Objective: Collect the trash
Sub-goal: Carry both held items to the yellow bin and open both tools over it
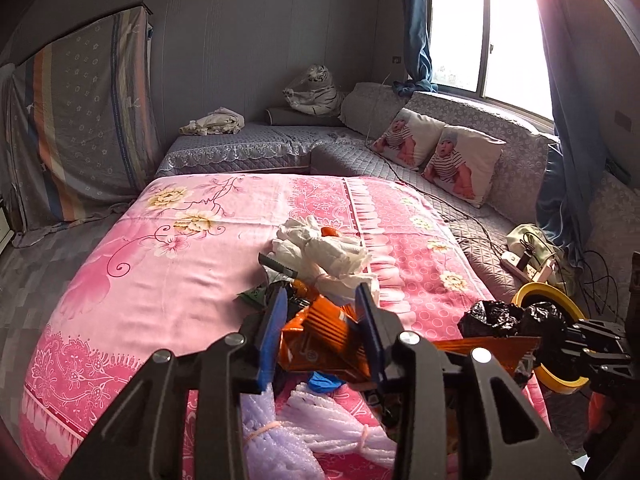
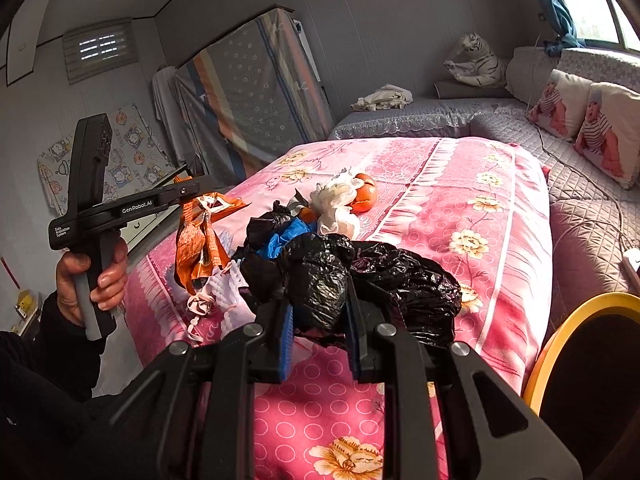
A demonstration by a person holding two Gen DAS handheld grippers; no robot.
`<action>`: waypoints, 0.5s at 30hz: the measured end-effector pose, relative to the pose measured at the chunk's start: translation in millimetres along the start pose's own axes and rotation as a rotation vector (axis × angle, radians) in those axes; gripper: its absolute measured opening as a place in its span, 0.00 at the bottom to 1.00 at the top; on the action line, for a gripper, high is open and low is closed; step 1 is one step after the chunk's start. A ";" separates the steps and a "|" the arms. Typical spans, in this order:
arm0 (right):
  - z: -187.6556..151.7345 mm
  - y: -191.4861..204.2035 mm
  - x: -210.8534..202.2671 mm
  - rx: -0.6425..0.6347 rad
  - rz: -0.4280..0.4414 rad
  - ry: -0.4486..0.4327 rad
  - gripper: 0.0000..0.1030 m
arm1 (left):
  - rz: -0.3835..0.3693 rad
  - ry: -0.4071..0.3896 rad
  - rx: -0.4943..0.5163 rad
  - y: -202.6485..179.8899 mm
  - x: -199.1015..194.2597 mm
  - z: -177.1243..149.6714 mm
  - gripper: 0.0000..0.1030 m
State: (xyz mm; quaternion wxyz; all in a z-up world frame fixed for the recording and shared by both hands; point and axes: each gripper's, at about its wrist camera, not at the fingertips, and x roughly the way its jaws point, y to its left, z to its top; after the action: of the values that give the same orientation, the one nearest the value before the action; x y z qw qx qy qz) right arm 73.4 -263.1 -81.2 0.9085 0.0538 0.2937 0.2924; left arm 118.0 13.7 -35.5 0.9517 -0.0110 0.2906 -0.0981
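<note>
My left gripper (image 1: pixel 322 312) is shut on an orange snack wrapper (image 1: pixel 320 340) and holds it above the pink bed; it also shows in the right wrist view (image 2: pixel 200 236), hanging from the left gripper (image 2: pixel 188 190). My right gripper (image 2: pixel 318 308) is shut on a crumpled black plastic bag (image 2: pixel 332 276), seen too in the left wrist view (image 1: pixel 496 318). More trash lies on the bed: white tissue (image 1: pixel 324 248), an orange peel (image 2: pixel 364 194), blue plastic (image 2: pixel 284 238), white foam netting (image 1: pixel 332 424).
A yellow-rimmed bin (image 2: pixel 568 344) stands at the bed's right edge, also in the left wrist view (image 1: pixel 552 340). A grey sofa (image 1: pixel 480 208) with baby-print cushions (image 1: pixel 464 164) and cables lies beyond. The pink bedsheet (image 1: pixel 160 240) spreads left.
</note>
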 end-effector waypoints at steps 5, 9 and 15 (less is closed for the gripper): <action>3.7 -21.3 -25.7 0.040 -0.091 -0.056 0.19 | -0.059 -0.005 0.050 -32.8 5.0 11.6 0.33; 5.4 -44.2 -50.8 0.077 -0.199 -0.106 0.19 | -0.114 -0.004 0.110 -68.9 13.8 18.2 0.33; 0.6 -84.4 -85.3 0.157 -0.337 -0.169 0.19 | -0.217 0.009 0.192 -132.2 39.2 28.4 0.33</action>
State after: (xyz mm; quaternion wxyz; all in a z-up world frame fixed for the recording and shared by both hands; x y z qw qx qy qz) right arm 60.0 -380.6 -60.6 0.9590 0.0991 0.2431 0.1069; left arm 141.7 -124.5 -23.2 0.9309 0.0491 0.2813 -0.2278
